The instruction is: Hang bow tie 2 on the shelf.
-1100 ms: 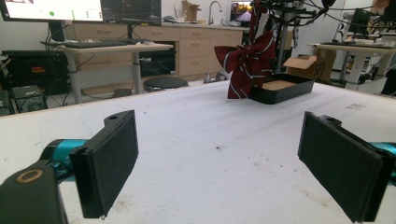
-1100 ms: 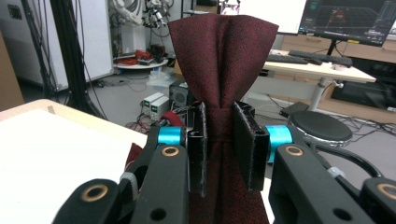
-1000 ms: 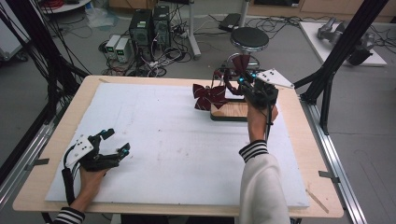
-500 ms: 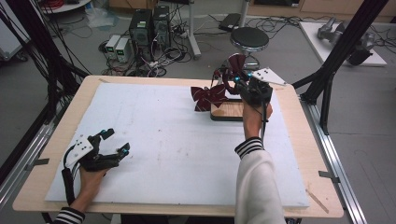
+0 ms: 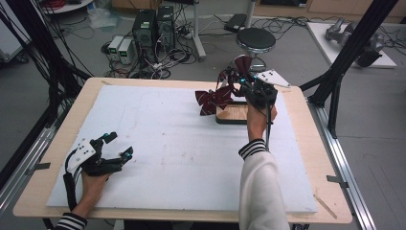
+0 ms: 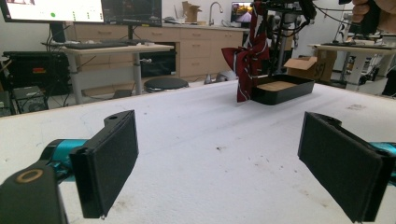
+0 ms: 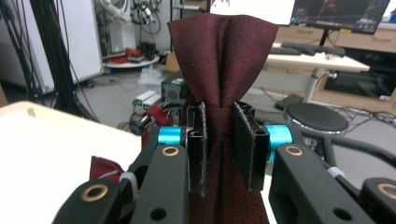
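Note:
My right gripper [image 5: 242, 82] is shut on the knot of a dark red bow tie [image 5: 238, 66], held upright above a black tray [image 5: 232, 116] with a wooden floor. In the right gripper view the pads [image 7: 197, 144] pinch the bow tie [image 7: 219, 51] at its narrow middle. A second, striped dark red bow tie [image 5: 210, 99] leans against the tray's left side, and appears in the left gripper view as the striped bow tie [image 6: 243, 63] beside the tray [image 6: 280, 88]. My left gripper [image 5: 119, 145] rests open on the white mat at the near left, nothing between its pads [image 6: 109, 161].
A white foam mat [image 5: 167, 143] covers the wooden table [image 5: 316, 158]. A small white plate [image 5: 273, 77] lies at the far right corner. A black stool [image 5: 255, 40] and computers [image 5: 153, 26] stand on the floor behind the table. Black frame posts [image 5: 344, 62] flank it.
My right gripper has shifted slightly left over the tray with the bow tie in it. The left gripper has stayed in place, open.

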`<state>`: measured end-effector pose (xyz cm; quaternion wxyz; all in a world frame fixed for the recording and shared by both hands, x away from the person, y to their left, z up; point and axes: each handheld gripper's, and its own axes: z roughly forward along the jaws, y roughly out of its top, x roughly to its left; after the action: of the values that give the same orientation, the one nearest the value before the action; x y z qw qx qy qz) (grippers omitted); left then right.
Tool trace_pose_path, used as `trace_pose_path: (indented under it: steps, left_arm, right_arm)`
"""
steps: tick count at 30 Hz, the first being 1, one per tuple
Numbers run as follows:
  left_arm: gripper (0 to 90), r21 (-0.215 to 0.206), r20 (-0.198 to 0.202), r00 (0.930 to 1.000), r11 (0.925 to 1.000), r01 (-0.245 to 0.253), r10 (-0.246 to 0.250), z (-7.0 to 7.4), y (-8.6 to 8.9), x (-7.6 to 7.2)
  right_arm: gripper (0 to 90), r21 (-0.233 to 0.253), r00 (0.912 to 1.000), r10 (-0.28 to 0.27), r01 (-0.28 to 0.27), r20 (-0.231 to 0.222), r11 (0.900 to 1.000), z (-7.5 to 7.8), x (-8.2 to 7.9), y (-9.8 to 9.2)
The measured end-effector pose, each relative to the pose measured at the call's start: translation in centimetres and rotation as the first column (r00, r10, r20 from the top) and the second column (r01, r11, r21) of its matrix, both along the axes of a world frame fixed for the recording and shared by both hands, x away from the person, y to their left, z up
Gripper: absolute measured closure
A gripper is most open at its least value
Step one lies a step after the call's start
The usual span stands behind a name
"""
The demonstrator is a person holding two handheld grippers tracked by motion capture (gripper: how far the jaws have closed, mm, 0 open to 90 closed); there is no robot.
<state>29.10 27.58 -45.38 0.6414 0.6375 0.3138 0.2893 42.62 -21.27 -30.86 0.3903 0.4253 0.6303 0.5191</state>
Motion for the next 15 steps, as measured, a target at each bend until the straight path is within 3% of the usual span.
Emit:
trace_pose_path:
  steps: [15]
  left_arm:
    - [12.6,-0.001,-0.001,1.0000,1.0000,-0.002,0.002,-0.01,0.02,0.00]
  right_arm:
    - [75.9,-0.019,0.9989,-0.028,0.027,-0.038,0.999,-0.56,0.51,-0.01]
